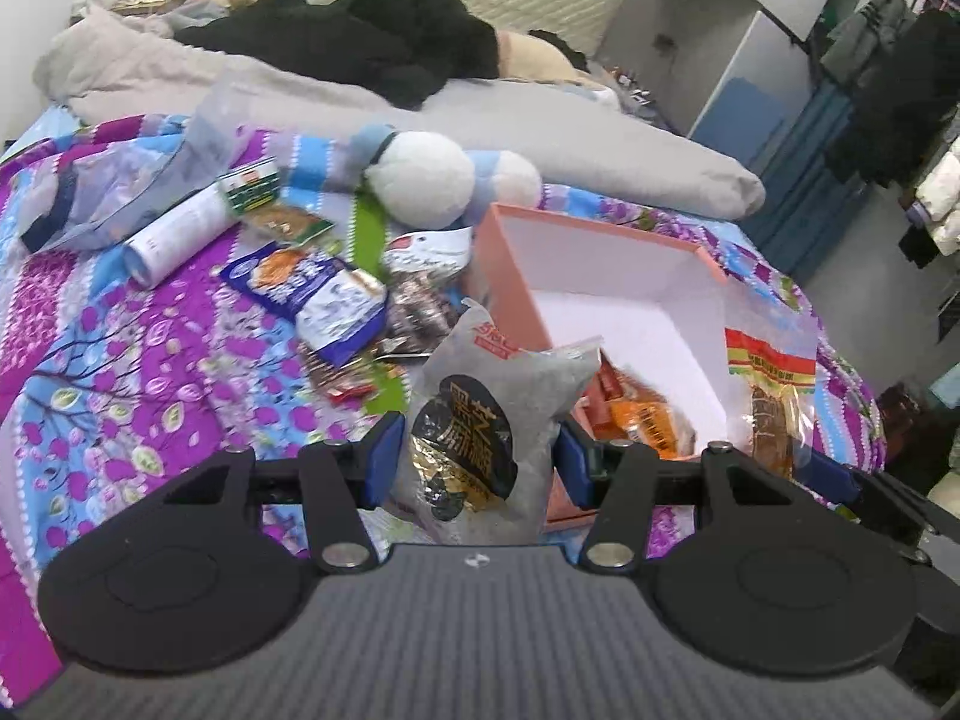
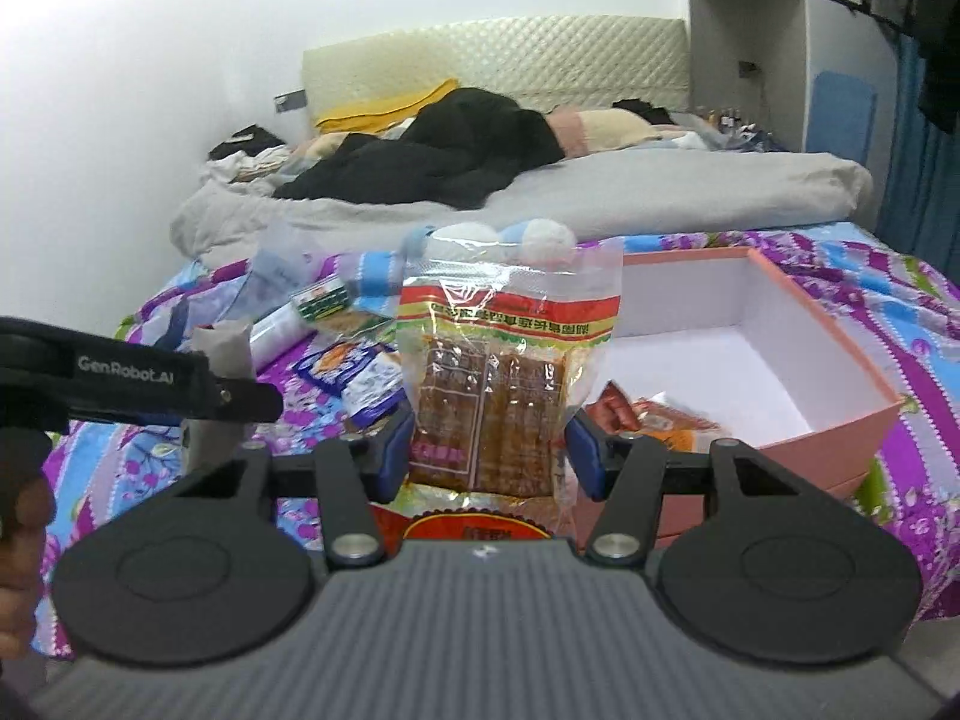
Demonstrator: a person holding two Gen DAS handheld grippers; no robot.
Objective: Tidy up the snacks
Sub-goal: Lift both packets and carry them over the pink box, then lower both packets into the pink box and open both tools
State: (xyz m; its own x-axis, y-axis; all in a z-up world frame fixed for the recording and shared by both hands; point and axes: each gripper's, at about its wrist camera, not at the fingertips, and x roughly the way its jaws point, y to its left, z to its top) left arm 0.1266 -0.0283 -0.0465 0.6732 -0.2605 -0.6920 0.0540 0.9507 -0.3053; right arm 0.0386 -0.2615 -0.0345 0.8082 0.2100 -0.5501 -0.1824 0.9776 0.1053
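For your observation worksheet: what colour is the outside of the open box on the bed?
The box is salmon pink outside, white inside; the right wrist view shows it best.

A grey sesame-snack pouch (image 1: 480,438) with a black-and-gold label is standing upright, pinched at both sides. A clear packet of brown dried-tofu slabs (image 2: 498,396) with a red-yellow band is being held upright likewise. The pink box (image 1: 600,240), white inside, is lying open on the bed, holding orange packets (image 1: 642,414); blue-white packets (image 1: 318,294) are lying scattered just beside it.
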